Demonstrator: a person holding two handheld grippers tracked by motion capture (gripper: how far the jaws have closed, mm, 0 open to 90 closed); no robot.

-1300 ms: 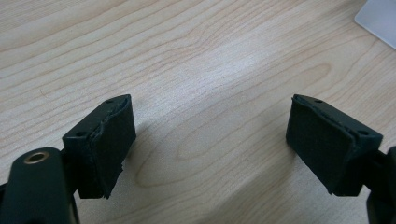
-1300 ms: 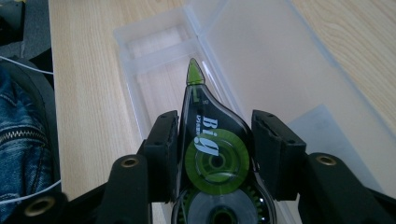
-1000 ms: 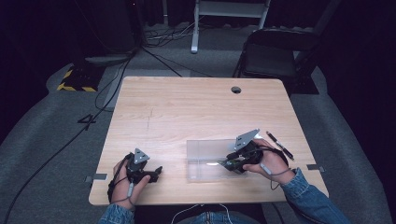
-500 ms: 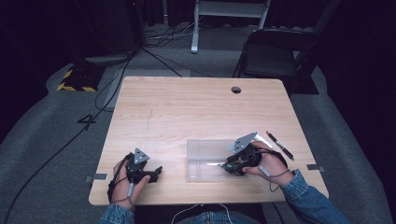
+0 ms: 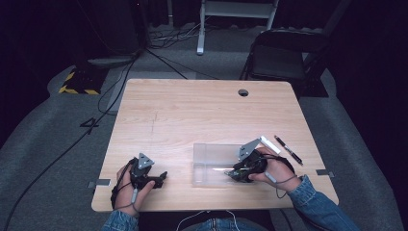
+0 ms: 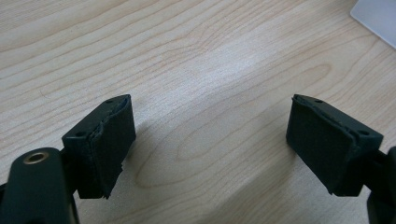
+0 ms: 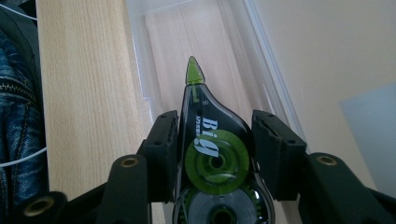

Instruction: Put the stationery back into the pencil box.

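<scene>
R gripper (image 7: 215,140): clamped on correction tape (image 7: 210,154)
L gripper (image 6: 210,144): wide, empty
Progress: tape over clear tray (image 5: 211,154), not yet dropped in

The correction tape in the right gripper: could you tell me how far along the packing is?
Done: the right gripper has the correction tape clamped. In hand: its tip points into the clear box. Left: releasing it inside, perhaps the pen too. The left gripper rests open.

We count one clear rectangular plastic tray (image 5: 211,156), one green-and-black correction-tape dispenser (image 7: 210,154), one black pen (image 5: 288,149), and one white stick-shaped item (image 5: 270,144).
</scene>
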